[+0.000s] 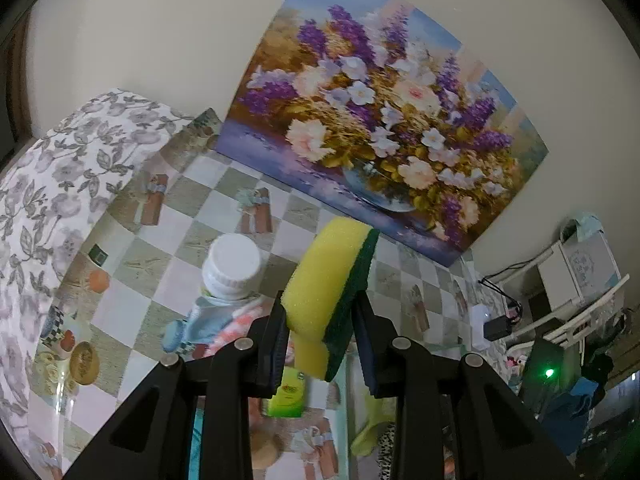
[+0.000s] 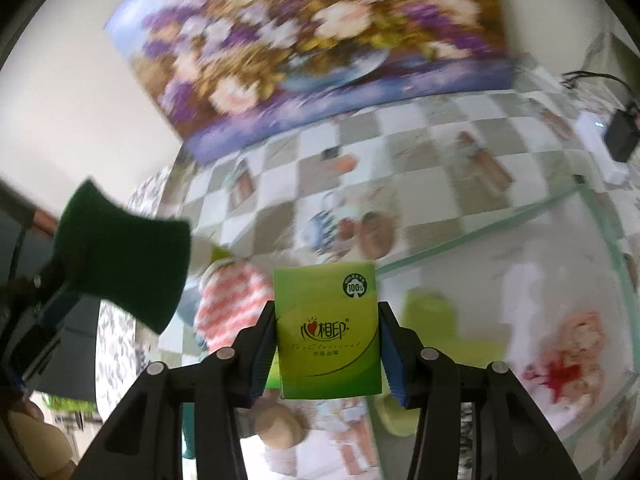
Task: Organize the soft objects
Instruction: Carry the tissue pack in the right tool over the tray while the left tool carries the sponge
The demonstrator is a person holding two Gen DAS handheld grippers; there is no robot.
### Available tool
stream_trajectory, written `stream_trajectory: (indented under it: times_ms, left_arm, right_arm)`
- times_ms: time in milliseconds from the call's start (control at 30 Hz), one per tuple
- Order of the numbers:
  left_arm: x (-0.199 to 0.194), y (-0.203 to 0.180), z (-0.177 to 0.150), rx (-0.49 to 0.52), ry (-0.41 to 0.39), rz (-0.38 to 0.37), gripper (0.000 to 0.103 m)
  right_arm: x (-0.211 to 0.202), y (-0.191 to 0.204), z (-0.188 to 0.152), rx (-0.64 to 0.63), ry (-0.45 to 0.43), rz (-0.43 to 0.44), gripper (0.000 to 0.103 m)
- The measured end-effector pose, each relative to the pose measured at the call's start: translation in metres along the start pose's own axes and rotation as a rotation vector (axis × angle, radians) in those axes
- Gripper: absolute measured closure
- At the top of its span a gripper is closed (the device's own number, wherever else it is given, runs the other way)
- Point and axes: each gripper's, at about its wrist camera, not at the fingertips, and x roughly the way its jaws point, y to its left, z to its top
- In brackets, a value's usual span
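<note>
My left gripper (image 1: pixel 320 316) is shut on a yellow sponge with a dark green scouring side (image 1: pixel 330 292), held up above the table. The same sponge (image 2: pixel 124 256) shows at the left of the right wrist view, green face toward the camera. My right gripper (image 2: pixel 326 334) is shut on a green tissue pack (image 2: pixel 328 328) with printed lettering, lifted off the table. That pack (image 1: pixel 286 396) appears low between the left fingers in the left wrist view. A pink-and-white checked cloth (image 2: pixel 228 304) and a light blue cloth (image 1: pixel 208 320) lie on the table below.
A white-capped bottle (image 1: pixel 232 272) stands on the checkered tablecloth (image 1: pixel 192 216). A flower painting (image 1: pixel 380 120) leans against the wall. A floral cushion (image 1: pixel 48 200) is at the left. A glass edge (image 2: pixel 480 232), a yellow-green cloth (image 1: pixel 372 428), a plush toy (image 2: pixel 568 356) and a black adapter (image 2: pixel 622 132) lie to the right.
</note>
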Motion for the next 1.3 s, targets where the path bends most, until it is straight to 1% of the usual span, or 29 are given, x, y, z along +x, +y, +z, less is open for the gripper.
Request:
stream_trajectory:
  times_ms: [100,267,467,567,700,767,833,967,1100,1300]
  left_arm:
    - [0.006,-0.01,-0.004,0.01,0.016,-0.011,0.071]
    - [0.019,-0.029,-0.013,0.031,0.055,-0.045,0.071]
    - [0.043,-0.067,-0.031,0.092,0.124,-0.097,0.071]
    - [0.055,-0.086,-0.042,0.125,0.16,-0.126,0.071]
    - [0.07,-0.106,-0.057,0.158,0.2,-0.155,0.071]
    - [0.075,-0.113,-0.063,0.166,0.222,-0.175,0.071]
    - [0.084,-0.119,-0.07,0.172,0.251,-0.201,0.071]
    - [0.103,-0.128,-0.083,0.177,0.294,-0.23,0.071]
    - [0.127,-0.133,-0.1,0.162,0.354,-0.271,0.071]
    - [0.152,-0.131,-0.117,0.126,0.398,-0.296,0.071]
  right_arm:
    - [-0.011,-0.025,0.008,0.038,-0.015,-0.018,0.053]
    - [-0.016,-0.073,0.018,0.122,-0.01,-0.128,0.053]
    - [-0.028,-0.136,0.024,0.247,-0.015,-0.178,0.053]
    - [-0.034,-0.166,0.024,0.304,-0.02,-0.225,0.053]
    - [-0.039,-0.191,0.022,0.334,-0.02,-0.277,0.053]
    - [-0.039,-0.203,0.021,0.351,-0.021,-0.28,0.053]
    - [-0.039,-0.207,0.021,0.355,-0.027,-0.284,0.053]
    - [-0.035,-0.208,0.024,0.329,-0.045,-0.284,0.053]
    - [-0.029,-0.208,0.027,0.306,-0.06,-0.28,0.053]
    - [-0.021,-0.211,0.03,0.275,-0.068,-0.277,0.053]
